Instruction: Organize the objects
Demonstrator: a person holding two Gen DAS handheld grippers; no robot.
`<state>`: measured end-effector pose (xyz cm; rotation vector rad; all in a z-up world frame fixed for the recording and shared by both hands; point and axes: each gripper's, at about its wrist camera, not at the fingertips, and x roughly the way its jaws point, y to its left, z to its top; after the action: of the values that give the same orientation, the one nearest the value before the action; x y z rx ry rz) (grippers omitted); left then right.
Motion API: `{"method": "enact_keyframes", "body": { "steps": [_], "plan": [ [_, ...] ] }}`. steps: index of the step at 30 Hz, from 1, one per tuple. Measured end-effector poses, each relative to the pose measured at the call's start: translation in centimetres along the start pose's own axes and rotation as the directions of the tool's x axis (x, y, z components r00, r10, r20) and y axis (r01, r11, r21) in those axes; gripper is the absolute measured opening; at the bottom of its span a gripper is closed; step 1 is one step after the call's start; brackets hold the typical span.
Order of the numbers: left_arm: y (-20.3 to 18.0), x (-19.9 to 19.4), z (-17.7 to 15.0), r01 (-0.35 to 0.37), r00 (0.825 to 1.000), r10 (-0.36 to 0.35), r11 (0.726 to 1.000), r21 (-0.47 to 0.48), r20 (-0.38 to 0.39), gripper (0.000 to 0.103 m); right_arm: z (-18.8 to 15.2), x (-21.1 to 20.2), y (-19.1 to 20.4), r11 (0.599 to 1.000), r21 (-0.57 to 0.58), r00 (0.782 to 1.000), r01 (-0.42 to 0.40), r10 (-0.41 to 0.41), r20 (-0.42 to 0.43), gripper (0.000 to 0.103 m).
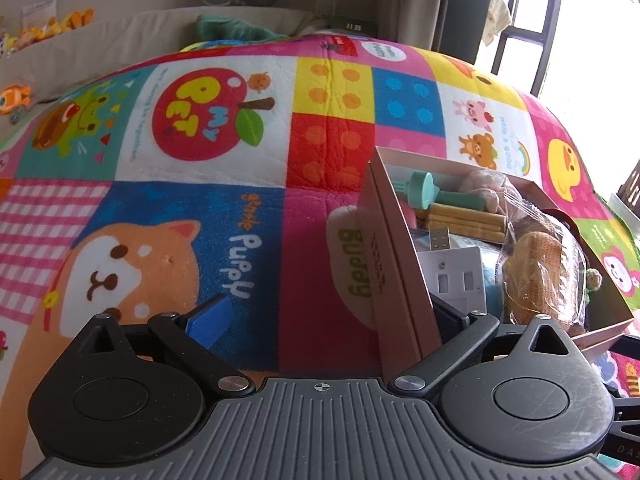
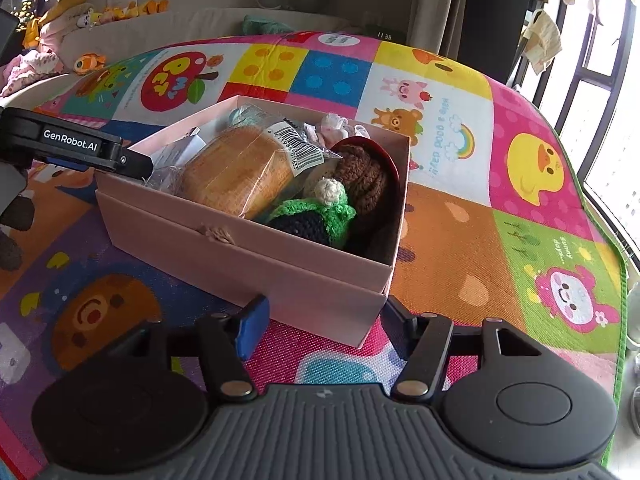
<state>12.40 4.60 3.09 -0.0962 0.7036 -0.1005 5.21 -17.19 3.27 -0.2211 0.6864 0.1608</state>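
Observation:
A pink cardboard box [image 2: 240, 248] sits on a colourful play mat [image 2: 452, 216], full of items: a bagged knitted bread loaf [image 2: 236, 172], a brown knitted piece [image 2: 364, 176], a green and navy crochet piece [image 2: 316, 216]. The left wrist view shows the box wall [image 1: 396, 264], a teal peg [image 1: 436, 194], yellow sticks [image 1: 460, 220] and a white socket plate [image 1: 456, 276] inside. My left gripper [image 1: 324, 316] is open, one finger inside the box, its wall between the jaws. My right gripper [image 2: 324, 320] is open at the box's near corner.
A beige sofa [image 2: 168, 28] with plush toys [image 2: 132, 8] stands behind the mat. A window [image 2: 600, 100] is at the right. The left gripper's body [image 2: 76, 148] reaches over the box's left rim in the right wrist view.

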Motion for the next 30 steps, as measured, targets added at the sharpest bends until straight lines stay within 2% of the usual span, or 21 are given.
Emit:
{"method": "enact_keyframes", "body": {
  "steps": [3,6,7,8,10,14,16,18,21,24,26,28,30],
  "plan": [
    [0.0,-0.1,0.0,-0.008,1.000,0.008,1.000,-0.012,0.009,0.102,-0.1,0.1,0.2,1.000,0.004,1.000,0.002,-0.002,0.007,0.064],
    [-0.2,-1.3,-0.4,-0.018,0.996,0.021,0.999,-0.034,0.085,0.101,-0.1,-0.2,0.1,0.999,0.035,1.000,0.009,-0.009,0.004,0.066],
    [-0.3,-2.1,-0.5,-0.028,0.992,0.032,0.999,-0.038,0.121,0.101,0.0,-0.6,0.0,0.998,0.057,1.000,0.019,-0.019,0.002,0.074],
    [-0.5,-3.0,-0.6,-0.037,0.986,0.044,0.998,-0.043,0.160,0.101,-0.2,-1.0,-0.3,0.997,0.079,1.000,0.025,-0.026,0.006,0.087],
    [-0.7,-5.4,-0.9,-0.038,0.971,0.051,0.997,-0.063,0.233,0.101,-0.8,-2.4,-0.7,0.991,0.126,0.999,0.040,-0.043,0.021,0.100],
    [-1.4,-9.9,-2.9,0.038,0.965,-0.027,0.999,-0.037,0.260,0.101,-3.1,-5.5,-0.3,0.985,0.168,0.999,0.040,-0.041,0.004,0.103],
    [-2.2,-11.9,-5.3,0.053,0.969,-0.051,0.999,0.002,0.243,0.101,-4.6,-6.5,0.1,0.978,0.205,0.999,0.038,-0.032,-0.034,0.103],
    [-3.2,-13.1,-7.9,0.057,0.980,-0.063,0.998,0.036,0.187,0.101,-6.1,-7.4,0.4,0.970,0.242,0.998,0.014,0.000,-0.056,0.103],
    [-4.6,-13.1,-11.1,0.029,0.993,-0.038,0.996,0.079,0.109,0.101,-7.8,-7.8,0.9,0.960,0.280,0.997,0.008,0.015,-0.082,0.103],
    [-5.4,-11.3,-12.6,-0.021,0.999,0.017,0.996,0.083,0.045,0.101,-7.9,-7.4,1.8,0.968,0.243,0.995,0.063,-0.041,-0.094,0.103],
    [-5.7,-9.7,-13.1,-0.043,0.999,0.042,0.995,0.093,0.015,0.101,-7.6,-7.0,1.6,0.968,0.243,0.995,0.061,-0.039,-0.094,0.103],
    [-6.4,-9.4,-13.0,-0.074,0.997,0.073,0.990,0.121,0.019,0.102,-7.3,-6.4,1.4,0.969,0.239,0.995,0.058,-0.038,-0.087,0.103],
    [-6.3,-9.1,-12.9,-0.075,0.997,0.074,0.991,0.107,0.017,0.103,-7.3,-6.0,1.3,0.970,0.238,0.997,0.053,-0.039,-0.062,0.103]
  ]
}}
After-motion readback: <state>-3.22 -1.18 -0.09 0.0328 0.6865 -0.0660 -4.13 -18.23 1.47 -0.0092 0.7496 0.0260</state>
